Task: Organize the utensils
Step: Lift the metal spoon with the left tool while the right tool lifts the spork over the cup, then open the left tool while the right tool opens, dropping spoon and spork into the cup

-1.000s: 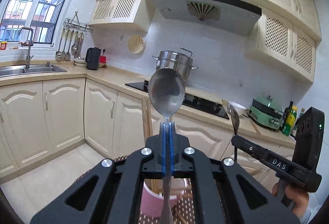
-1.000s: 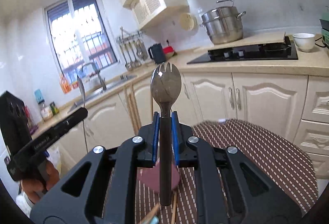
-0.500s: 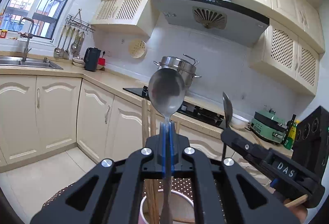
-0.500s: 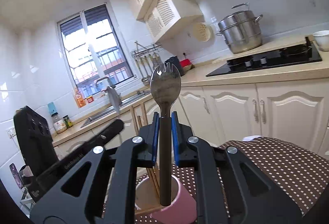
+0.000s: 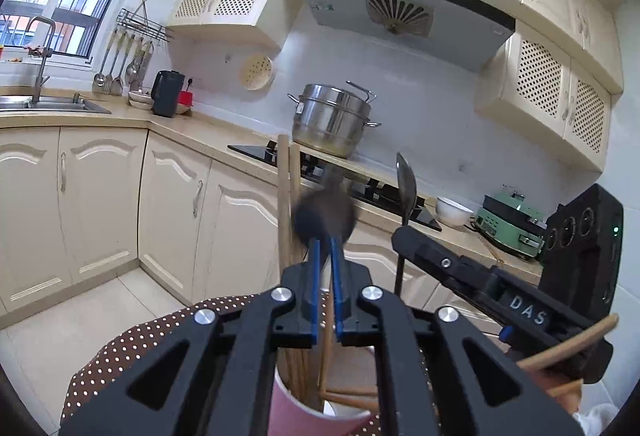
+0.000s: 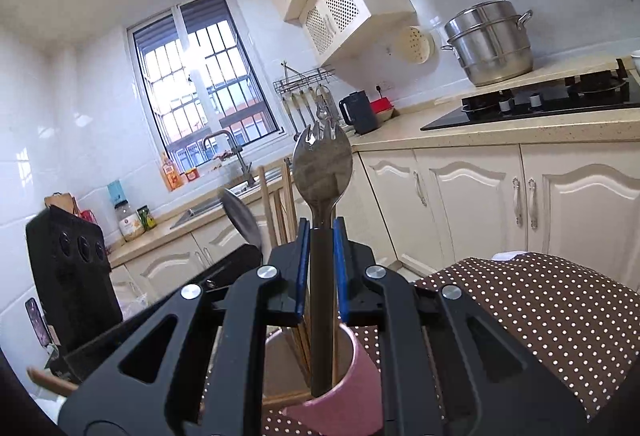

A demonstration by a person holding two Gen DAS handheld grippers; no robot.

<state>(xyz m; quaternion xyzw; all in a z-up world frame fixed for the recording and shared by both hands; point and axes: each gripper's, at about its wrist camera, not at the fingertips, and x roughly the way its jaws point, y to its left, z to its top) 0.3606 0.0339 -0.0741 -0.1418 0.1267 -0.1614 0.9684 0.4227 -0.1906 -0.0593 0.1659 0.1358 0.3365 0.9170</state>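
Now that the left gripper [image 5: 325, 256] has just let go, its spoon [image 5: 324, 213] drops into the pink cup [image 5: 296, 412]; the right gripper [image 6: 321, 236] pinches the spork [image 6: 322, 163] above it.

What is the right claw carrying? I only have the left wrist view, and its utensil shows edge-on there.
Observer: A spork; the right wrist view shows short tines at the top of its bowl.
Operator: Is it actually gripped?
Observer: Yes. The right claw is shut on the spork's black handle, with both blue pads against it.
Operator: Has the handle reached the cup?
Observer: Its lower end is already inside the rim of the pink cup, next to the wooden chopsticks standing in it.
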